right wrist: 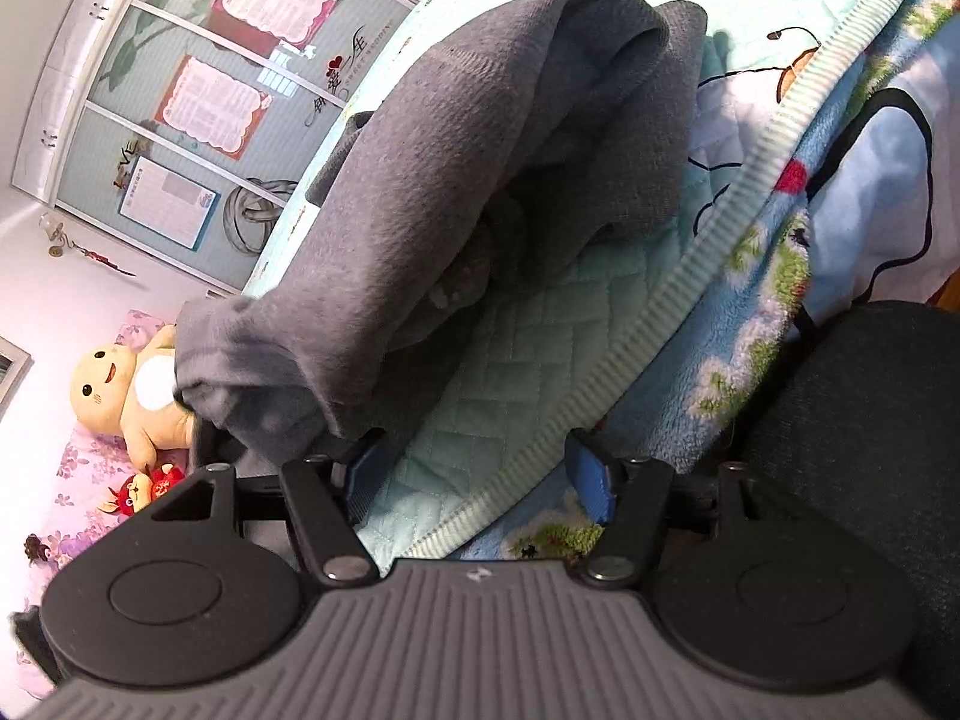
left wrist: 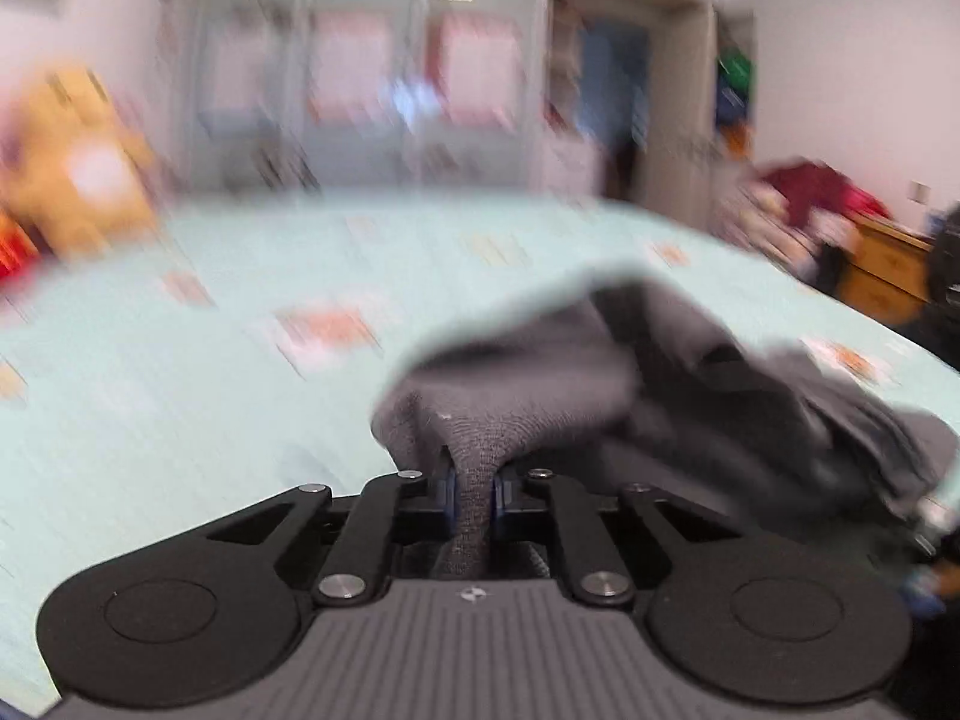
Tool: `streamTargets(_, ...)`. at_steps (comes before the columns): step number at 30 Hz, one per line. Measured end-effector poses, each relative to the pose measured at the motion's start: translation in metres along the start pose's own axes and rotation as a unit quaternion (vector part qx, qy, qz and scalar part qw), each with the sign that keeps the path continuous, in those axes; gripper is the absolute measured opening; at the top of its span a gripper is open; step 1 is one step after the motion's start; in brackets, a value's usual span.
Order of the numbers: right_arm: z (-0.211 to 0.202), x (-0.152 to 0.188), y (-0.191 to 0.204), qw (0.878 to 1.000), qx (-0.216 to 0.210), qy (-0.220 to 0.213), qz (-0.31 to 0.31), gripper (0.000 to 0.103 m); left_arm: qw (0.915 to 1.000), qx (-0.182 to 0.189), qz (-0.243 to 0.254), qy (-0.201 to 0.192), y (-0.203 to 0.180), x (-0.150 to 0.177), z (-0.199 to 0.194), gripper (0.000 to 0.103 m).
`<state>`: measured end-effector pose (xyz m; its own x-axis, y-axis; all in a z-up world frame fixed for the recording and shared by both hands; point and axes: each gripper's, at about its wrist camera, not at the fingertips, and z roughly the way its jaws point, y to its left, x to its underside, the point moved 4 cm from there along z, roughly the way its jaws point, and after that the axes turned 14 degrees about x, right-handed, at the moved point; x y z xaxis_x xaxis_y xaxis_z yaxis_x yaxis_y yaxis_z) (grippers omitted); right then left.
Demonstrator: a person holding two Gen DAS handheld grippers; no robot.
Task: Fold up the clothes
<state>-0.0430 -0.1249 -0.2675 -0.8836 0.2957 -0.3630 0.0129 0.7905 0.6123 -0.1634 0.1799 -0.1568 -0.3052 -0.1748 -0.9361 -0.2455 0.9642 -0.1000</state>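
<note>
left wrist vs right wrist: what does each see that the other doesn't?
Left wrist only: the left gripper clamped on a pinch of the grey garment, plus a doorway; the frame is motion-blurred.
Right wrist only: the right gripper open and holding nothing, the fleece blanket under the quilt's edge, a dark chair.
Both: the garment, the pale green quilt, the yellow plush toy, the papered cabinet doors.

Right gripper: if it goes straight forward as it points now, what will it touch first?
Most likely the quilted mint bedspread, which fills the space between the open right gripper. The grey garment hangs to one side of that line; depth is unclear.
</note>
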Motion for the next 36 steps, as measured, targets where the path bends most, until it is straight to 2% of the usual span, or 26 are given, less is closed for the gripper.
streamTargets(2, 0.001, -0.001, 0.001, 1.0, 0.0, 0.0, -0.003, 0.065, 0.9999, 0.005, 0.0, -0.016, 0.006, -0.012, -0.007, 0.011)
streamTargets(6, 0.002, -0.002, 0.003, 1.0, 0.001, -0.001, -0.004, 0.065, 0.9997, 0.013, -0.018, 0.01, 0.014, -0.004, -0.001, 0.013)
streamTargets(7, 0.0, 0.0, 0.008, 1.0, -0.004, -0.002, -0.015, 0.065, 0.9992, 0.015, -0.026, 0.025, 0.014, 0.005, 0.002, 0.017)
streamTargets(9, -0.005, 0.004, 0.018, 0.999, -0.015, -0.005, -0.044, 0.065, 0.9977, 0.016, -0.041, 0.052, 0.013, 0.022, 0.008, 0.042)
streamTargets(11, -0.01, 0.009, 0.028, 0.997, -0.026, -0.008, -0.074, 0.065, 0.9961, 0.02, -0.048, 0.072, 0.009, 0.038, 0.014, 0.056)
streamTargets(15, -0.019, 0.017, 0.048, 0.99, -0.049, -0.014, -0.131, 0.065, 0.9948, 0.021, -0.036, 0.093, 0.003, 0.055, 0.016, 0.069)
streamTargets(17, -0.025, 0.026, 0.067, 0.98, -0.045, -0.041, -0.192, 0.065, 0.9951, 0.017, -0.03, 0.093, 0.002, 0.055, 0.016, 0.074)
streamTargets(19, -0.03, 0.033, 0.092, 0.963, -0.034, -0.08, -0.257, 0.066, 0.9951, 0.015, -0.026, 0.094, 0.001, 0.056, 0.015, 0.076)
streamTargets(21, -0.03, 0.038, 0.108, 0.949, -0.029, -0.104, -0.295, 0.067, 0.9949, 0.016, -0.026, 0.096, 0.0, 0.059, 0.014, 0.076)
streamTargets(26, -0.013, 0.029, 0.146, 0.923, 0.015, -0.155, -0.351, 0.067, 0.9945, 0.016, -0.028, 0.1, -0.002, 0.063, 0.013, 0.076)
streamTargets(27, -0.009, 0.027, 0.153, 0.917, 0.021, -0.165, -0.362, 0.07, 0.9944, 0.017, -0.028, 0.1, -0.003, 0.063, 0.013, 0.076)
streamTargets(29, 0.001, 0.024, 0.16, 0.911, 0.035, -0.168, -0.374, 0.077, 0.9943, 0.019, -0.024, 0.102, -0.006, 0.064, 0.012, 0.076)
streamTargets(32, 0.023, 0.016, 0.17, 0.906, 0.075, -0.17, -0.38, 0.078, 0.9945, 0.021, -0.021, 0.1, -0.009, 0.062, 0.01, 0.076)
streamTargets(34, 0.035, 0.013, 0.171, 0.903, 0.095, -0.17, -0.382, 0.069, 0.9947, 0.022, -0.023, 0.098, -0.009, 0.06, 0.008, 0.076)
streamTargets(35, 0.039, 0.011, 0.17, 0.903, 0.111, -0.169, -0.38, 0.047, 0.9948, 0.023, -0.024, 0.096, -0.009, 0.059, 0.007, 0.076)
streamTargets(36, 0.04, 0.01, 0.167, 0.904, 0.118, -0.165, -0.377, 0.028, 0.9949, 0.024, -0.026, 0.094, -0.008, 0.058, 0.006, 0.076)
